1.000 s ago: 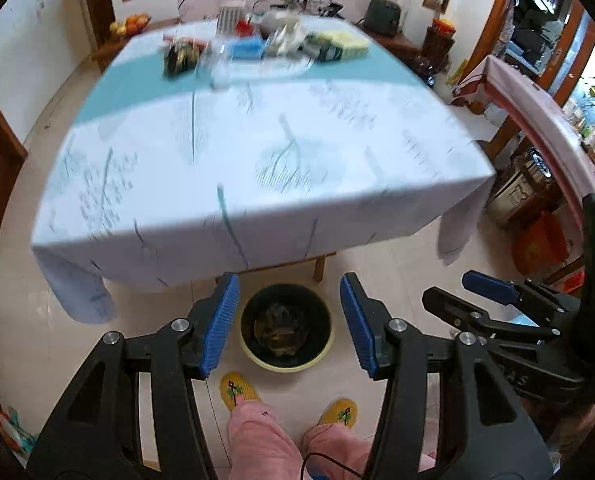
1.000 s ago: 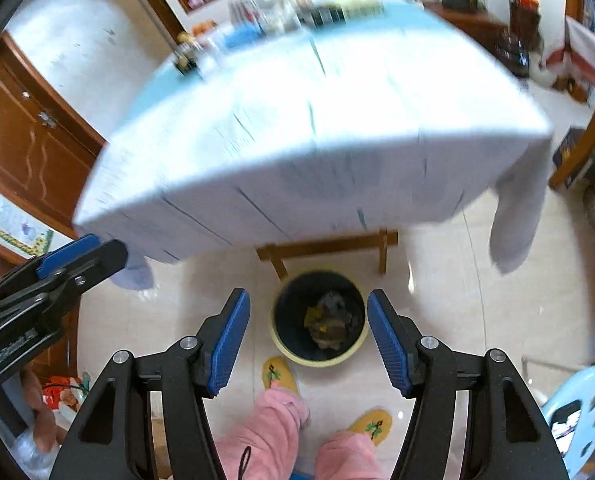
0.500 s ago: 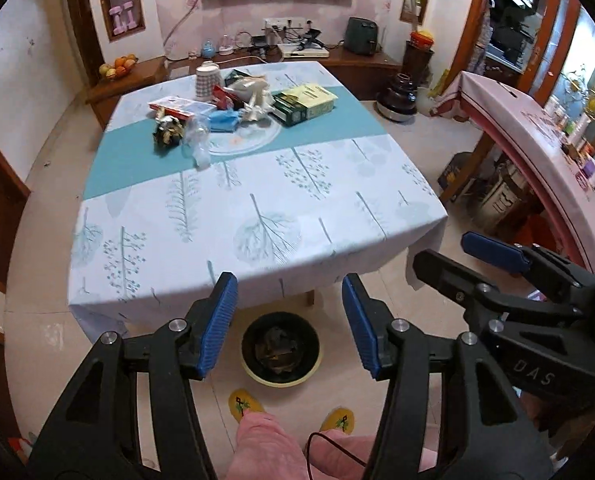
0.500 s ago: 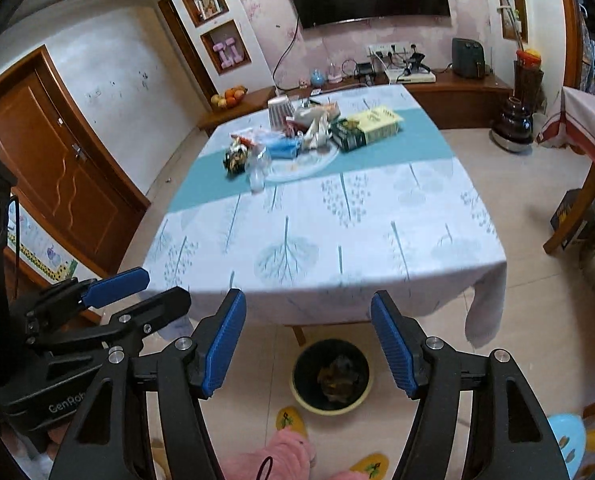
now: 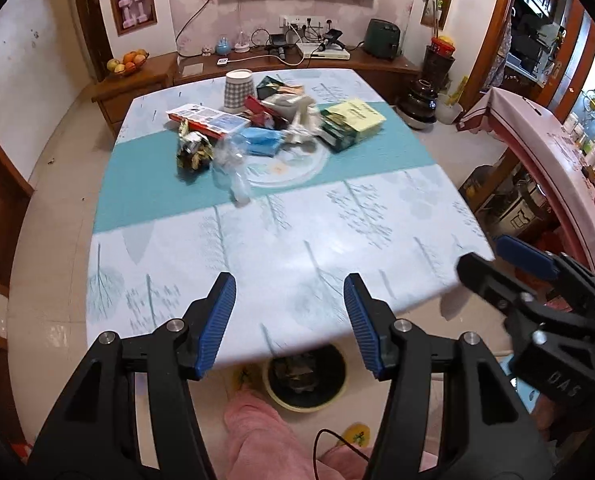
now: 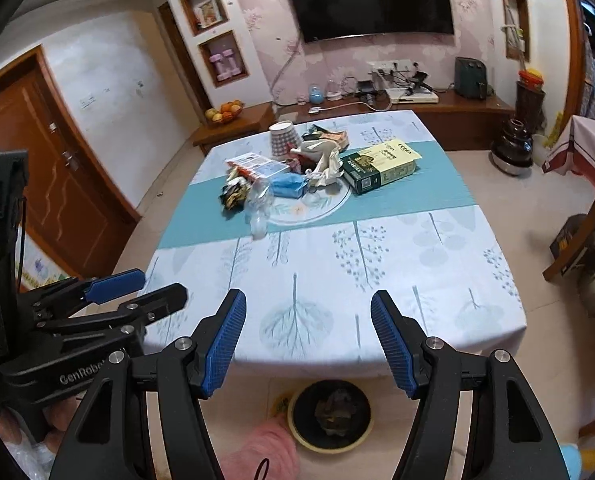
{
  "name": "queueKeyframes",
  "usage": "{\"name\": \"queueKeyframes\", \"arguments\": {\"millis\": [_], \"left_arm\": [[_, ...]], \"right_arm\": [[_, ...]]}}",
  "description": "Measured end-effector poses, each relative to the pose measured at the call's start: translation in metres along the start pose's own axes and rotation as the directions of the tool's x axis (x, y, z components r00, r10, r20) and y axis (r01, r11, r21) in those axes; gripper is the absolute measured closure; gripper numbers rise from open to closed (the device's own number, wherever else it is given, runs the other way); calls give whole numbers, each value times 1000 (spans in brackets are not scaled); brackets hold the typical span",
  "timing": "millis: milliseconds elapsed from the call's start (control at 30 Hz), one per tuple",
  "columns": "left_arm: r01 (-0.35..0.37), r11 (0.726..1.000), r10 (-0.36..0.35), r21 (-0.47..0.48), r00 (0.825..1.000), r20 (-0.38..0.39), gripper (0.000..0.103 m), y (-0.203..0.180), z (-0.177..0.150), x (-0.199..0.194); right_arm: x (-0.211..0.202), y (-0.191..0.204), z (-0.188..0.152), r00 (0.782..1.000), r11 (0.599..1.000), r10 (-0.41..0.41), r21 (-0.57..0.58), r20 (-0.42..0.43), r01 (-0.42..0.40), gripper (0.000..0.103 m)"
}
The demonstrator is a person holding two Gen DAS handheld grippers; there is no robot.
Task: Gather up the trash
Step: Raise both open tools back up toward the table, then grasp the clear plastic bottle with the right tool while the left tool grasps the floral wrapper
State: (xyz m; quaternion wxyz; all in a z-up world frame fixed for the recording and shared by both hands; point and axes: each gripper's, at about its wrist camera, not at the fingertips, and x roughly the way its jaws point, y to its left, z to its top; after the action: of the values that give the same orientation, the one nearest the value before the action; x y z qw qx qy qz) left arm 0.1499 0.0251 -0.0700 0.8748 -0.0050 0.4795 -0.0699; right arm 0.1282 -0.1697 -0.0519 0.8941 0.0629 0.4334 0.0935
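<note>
Left wrist view: left tool (image 5: 289, 320) and right tool (image 6: 307, 334) hang part open, holding nothing, over the worktop's (image 6: 437, 332) bare near edge; trash pile (image 6: 297, 172) lies far ahead, bin (image 6: 331, 412) below on the floor

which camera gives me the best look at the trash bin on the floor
The right wrist view. There the trash bin shows nearly whole below the table edge, with crumpled trash inside. In the left wrist view the bin is blurred and its far rim is cut off by the tablecloth.
</note>
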Motion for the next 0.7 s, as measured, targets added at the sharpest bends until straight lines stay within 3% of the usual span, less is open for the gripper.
{"name": "queueKeyframes", "arguments": {"millis": [300, 467, 700], "left_arm": [[51, 999, -52, -5, 993, -107, 50, 116, 94, 101], [81, 997, -78, 15, 984, -161, 50, 156, 138, 163], [144, 989, -150, -42, 970, -191, 50, 187, 180, 227]], "right_arm": [[122, 29, 72, 995, 988, -39, 148, -89, 52, 37], [195, 44, 106, 992, 975, -36, 215, -118, 61, 37], [300, 60, 127, 978, 974, 4, 223, -207, 43, 37]]}}
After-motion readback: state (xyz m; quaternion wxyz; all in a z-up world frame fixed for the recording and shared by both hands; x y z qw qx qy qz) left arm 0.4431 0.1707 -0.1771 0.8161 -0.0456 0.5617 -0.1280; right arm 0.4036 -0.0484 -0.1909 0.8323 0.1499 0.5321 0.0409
